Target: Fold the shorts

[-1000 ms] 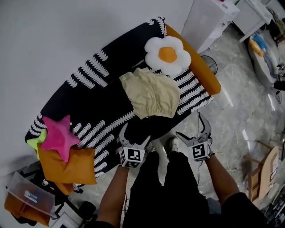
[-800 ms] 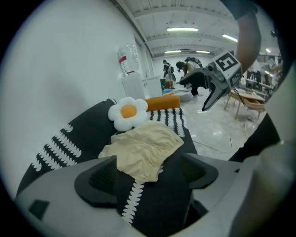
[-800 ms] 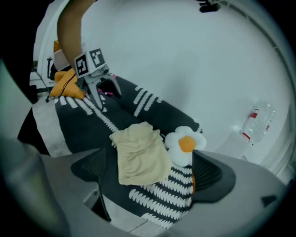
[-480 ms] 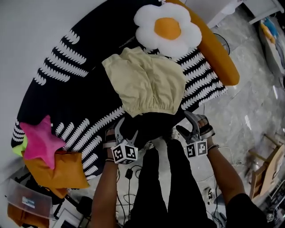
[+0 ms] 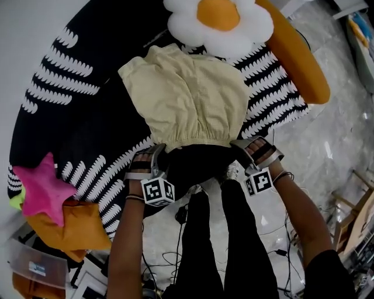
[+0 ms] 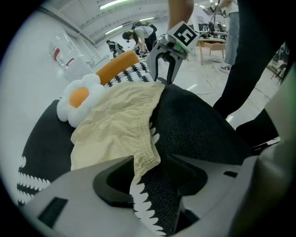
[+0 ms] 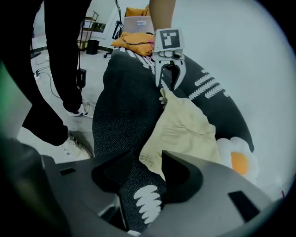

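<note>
Jaws on my left gripper (image 6: 152, 172) stand partly apart, having just been closing. One corner of the shorts (image 6: 115, 125) hangs between the pads, where the gathered waistband (image 6: 147, 155) drops into the gap with no squeeze on it that I can see. My right gripper (image 7: 143, 172) is the same, its jaws narrowed but not together after closing just now, and the other waistband corner lies between its pads over the dark weave below. Both of my grippers sit at the near edge of the shorts, one at each end of the waistband, tilted down toward the cloth. My legs (image 5: 242, 251) in black trousers stand just behind that edge on the pale floor (image 5: 333, 157). The shorts are cream-coloured and lie spread flat, waistband toward me and leg openings away, wrinkled across the middle. Under the shorts lies a black cover (image 5: 87, 117) with rows of white marks, which reaches out on every side of them. Well off to the left of the shorts, on my side of them, a pink star cushion (image 5: 38, 190) rests on an orange cushion (image 5: 82, 225). Just past the far hem of the shorts sits a fried-egg cushion (image 5: 219, 17), touching or nearly touching the cloth. To the right of the shorts, an orange bolster (image 5: 298, 58) runs along the cover's edge.
</note>
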`<state>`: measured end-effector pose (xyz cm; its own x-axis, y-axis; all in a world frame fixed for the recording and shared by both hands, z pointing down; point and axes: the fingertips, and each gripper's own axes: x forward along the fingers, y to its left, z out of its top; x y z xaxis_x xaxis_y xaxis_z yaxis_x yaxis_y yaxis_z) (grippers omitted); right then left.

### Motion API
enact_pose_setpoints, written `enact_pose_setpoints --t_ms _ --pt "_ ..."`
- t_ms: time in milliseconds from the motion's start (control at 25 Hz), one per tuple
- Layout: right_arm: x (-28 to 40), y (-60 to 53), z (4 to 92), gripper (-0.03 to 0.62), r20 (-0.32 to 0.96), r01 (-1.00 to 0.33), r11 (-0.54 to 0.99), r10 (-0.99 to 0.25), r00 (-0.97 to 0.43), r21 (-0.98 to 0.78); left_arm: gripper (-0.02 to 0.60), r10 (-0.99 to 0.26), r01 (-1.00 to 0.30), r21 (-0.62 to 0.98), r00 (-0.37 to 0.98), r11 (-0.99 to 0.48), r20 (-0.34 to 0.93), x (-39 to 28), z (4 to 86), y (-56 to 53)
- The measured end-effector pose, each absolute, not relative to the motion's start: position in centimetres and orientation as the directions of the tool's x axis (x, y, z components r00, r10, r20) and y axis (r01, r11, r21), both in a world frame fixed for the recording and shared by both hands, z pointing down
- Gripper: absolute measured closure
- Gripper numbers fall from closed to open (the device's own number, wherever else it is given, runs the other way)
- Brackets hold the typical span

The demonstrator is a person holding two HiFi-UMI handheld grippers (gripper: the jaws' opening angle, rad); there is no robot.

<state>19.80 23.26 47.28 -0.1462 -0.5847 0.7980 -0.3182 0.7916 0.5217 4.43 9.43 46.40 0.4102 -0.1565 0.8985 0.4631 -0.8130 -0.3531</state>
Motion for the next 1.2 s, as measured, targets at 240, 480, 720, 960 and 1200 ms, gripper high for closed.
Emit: enact_pose_setpoints --t_ms 240,480,720,960,1200 --pt "20.2 22.3 48.3 0.489 0.823 -0.383 0.802 -0.546 -0.157 0.459 0.374 -0.109 0.405 -0.265 0.369 -0.875 0.923 4.3 47.9 8.9" --pt "20.0 21.8 49.1 0.52 0.827 -0.494 0.774 -0.534 -0.174 0.396 0.491 -0.086 0.264 -0.214 0.425 -0.94 0.901 4.7 47.4 8.6" --pt "21.6 21.3 45.8 0.543 0.778 -0.578 0.695 -0.608 -0.155 0.428 0.506 -0.145 0.269 -0.303 0.48 -0.914 0.865 5.9 45.1 7.8" --pt "22.0 22.1 39.0 0.571 0.713 -0.666 0.592 -0.69 -0.126 0.455 0.554 -0.193 0.173 -0.369 0.613 -0.913 0.766 5.1 38.0 8.1" --pt "20.6 21.7 29.7 0.572 0.648 -0.707 0.52 -0.753 -0.115 0.479 0.557 -0.257 0.084 -0.406 0.653 -0.91 0.712 3.1 28.4 8.0"
